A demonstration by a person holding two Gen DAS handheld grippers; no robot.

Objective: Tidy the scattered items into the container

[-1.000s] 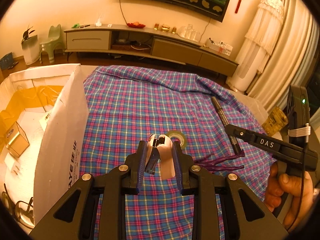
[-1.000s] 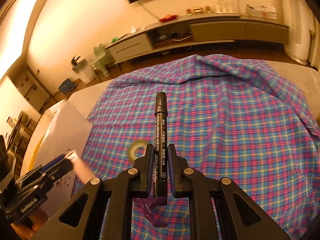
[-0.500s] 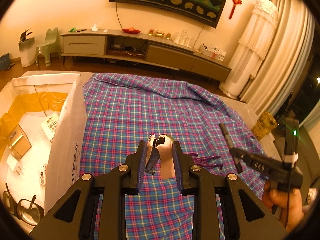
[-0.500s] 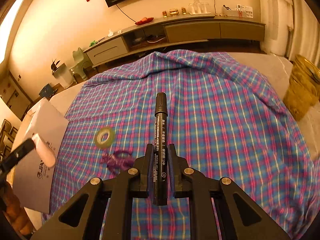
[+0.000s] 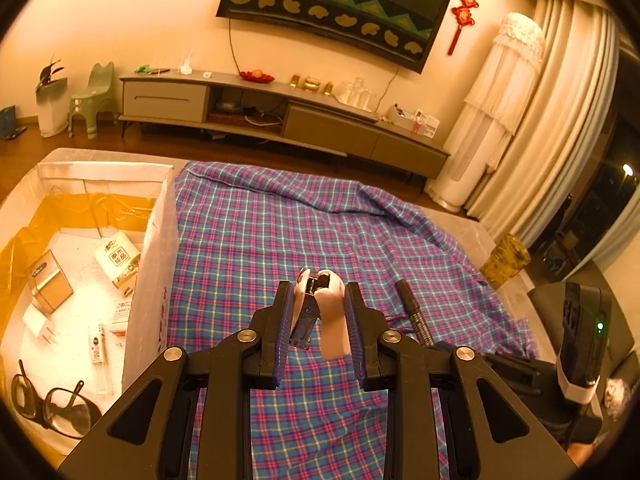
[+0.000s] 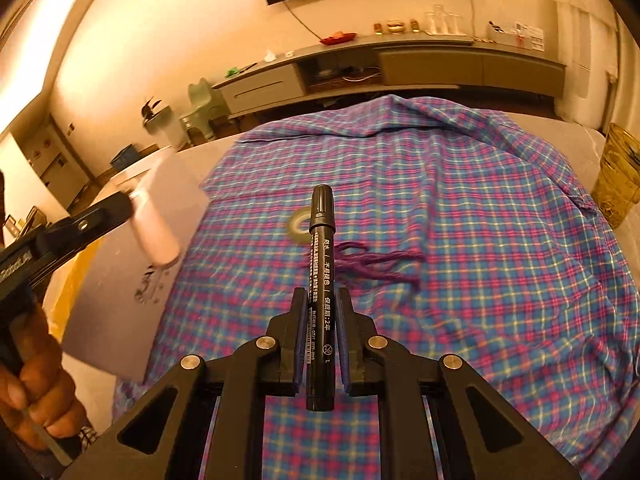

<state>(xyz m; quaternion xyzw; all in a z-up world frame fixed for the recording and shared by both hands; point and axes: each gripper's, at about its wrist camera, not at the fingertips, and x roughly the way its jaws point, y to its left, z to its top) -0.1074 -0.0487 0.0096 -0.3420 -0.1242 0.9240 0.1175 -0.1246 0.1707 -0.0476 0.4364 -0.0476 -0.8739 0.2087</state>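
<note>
My left gripper (image 5: 318, 286) is shut on a pink-and-white stapler (image 5: 320, 308), held above the plaid cloth (image 5: 280, 232) just right of the white cardboard box (image 5: 154, 248). From the right wrist view the stapler (image 6: 156, 236) hangs in front of the box wall (image 6: 120, 300). My right gripper (image 6: 321, 292) is shut on a black marker (image 6: 320, 264) that points forward over the cloth. A roll of tape (image 6: 297, 225) and a bundle of purple yarn (image 6: 376, 266) lie on the cloth ahead of it. The marker's tip (image 5: 410, 308) shows beside my left gripper.
Inside the box lie glasses (image 5: 52, 404), a gold tin (image 5: 48, 284), a printed packet (image 5: 118, 258) and a small tube (image 5: 96, 354). A yellow glass jar (image 6: 618, 172) stands at the table's right edge. A hand (image 6: 36, 392) grips the left handle.
The left gripper has risen with the stapler, and more of the box's inside shows. The right gripper has swung sideways with the marker, and the tape and yarn now lie straight ahead of it.
</note>
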